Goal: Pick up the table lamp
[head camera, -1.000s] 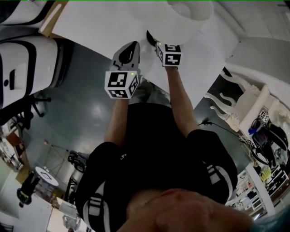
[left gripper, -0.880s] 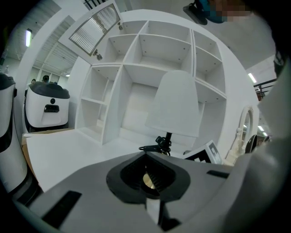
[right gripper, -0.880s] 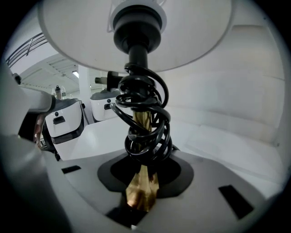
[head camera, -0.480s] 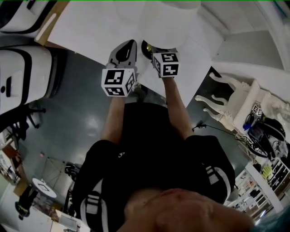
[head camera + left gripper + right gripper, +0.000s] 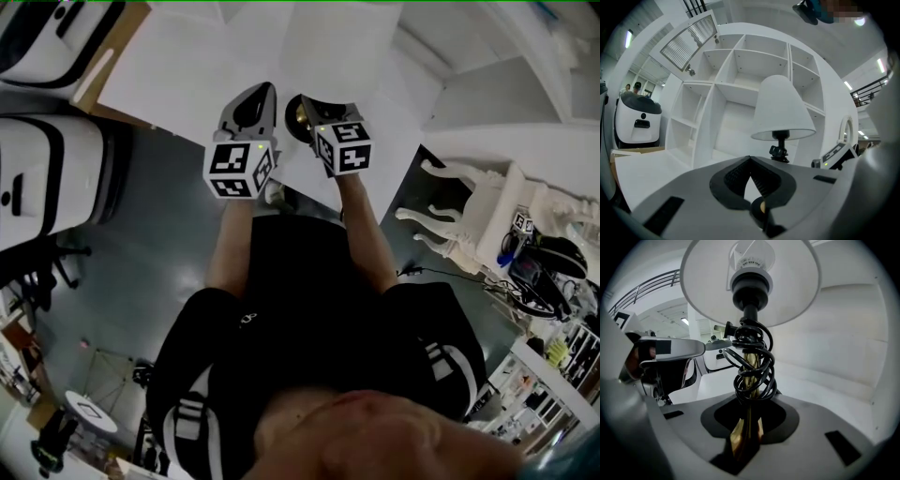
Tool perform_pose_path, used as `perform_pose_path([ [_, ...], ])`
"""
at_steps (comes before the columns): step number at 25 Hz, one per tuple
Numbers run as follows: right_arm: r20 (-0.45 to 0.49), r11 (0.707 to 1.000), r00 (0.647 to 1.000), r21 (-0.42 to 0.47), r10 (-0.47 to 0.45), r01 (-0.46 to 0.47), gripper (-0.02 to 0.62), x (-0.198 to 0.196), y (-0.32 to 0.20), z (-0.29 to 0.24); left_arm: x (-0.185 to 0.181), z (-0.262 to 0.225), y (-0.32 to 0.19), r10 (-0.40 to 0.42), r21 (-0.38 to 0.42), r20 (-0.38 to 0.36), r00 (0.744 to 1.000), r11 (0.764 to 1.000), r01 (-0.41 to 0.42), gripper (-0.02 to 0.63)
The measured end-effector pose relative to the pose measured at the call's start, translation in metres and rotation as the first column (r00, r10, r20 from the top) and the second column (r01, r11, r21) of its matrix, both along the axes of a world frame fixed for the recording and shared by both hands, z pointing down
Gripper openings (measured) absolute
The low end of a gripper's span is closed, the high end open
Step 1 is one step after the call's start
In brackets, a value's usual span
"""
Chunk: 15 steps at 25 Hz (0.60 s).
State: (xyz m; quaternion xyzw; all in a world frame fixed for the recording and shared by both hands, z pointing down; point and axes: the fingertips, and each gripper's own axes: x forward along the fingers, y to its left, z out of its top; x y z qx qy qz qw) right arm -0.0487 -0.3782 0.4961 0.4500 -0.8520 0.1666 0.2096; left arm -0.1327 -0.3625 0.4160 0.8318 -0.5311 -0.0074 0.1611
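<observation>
right gripper: fingers pinch table lamp stem | left gripper: fingers pressed together | head view: shade cut off

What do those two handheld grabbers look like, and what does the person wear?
The left gripper and right gripper have smooth light-grey shells with dark ribbed pads lining the jaws. Each carries a white cube printed with black square markers. The person wears a black short-sleeved top with white stripes on the sleeves.
</observation>
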Motion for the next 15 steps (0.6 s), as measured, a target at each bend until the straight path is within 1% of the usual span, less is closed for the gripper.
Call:
perform_pose_path([
  [4, -0.001, 1.0, 1.0, 0.01, -0.015, 0.015, 0.107, -0.001, 0.002, -0.016, -0.003, -0.012, -0.002, -0.005, 0.023, -0.018, 1.0, 1.0, 0.005, 0.009],
  [10, 0.001, 0.999, 0.999, 0.01, -0.037, 0.037, 0.107, -0.005, 0.0, -0.035, -0.005, -0.017, -0.006, -0.01, 0.033, -0.027, 1.0, 0.999, 0.011, 0.009],
  [15, 0.034, 0.998, 0.998, 0.019, -0.054, 0.053, 0.107, -0.009, -0.003, -0.052, -0.009, -0.022, -0.014, -0.018, 0.041, -0.022, 1.0, 0.999, 0.019, 0.009],
])
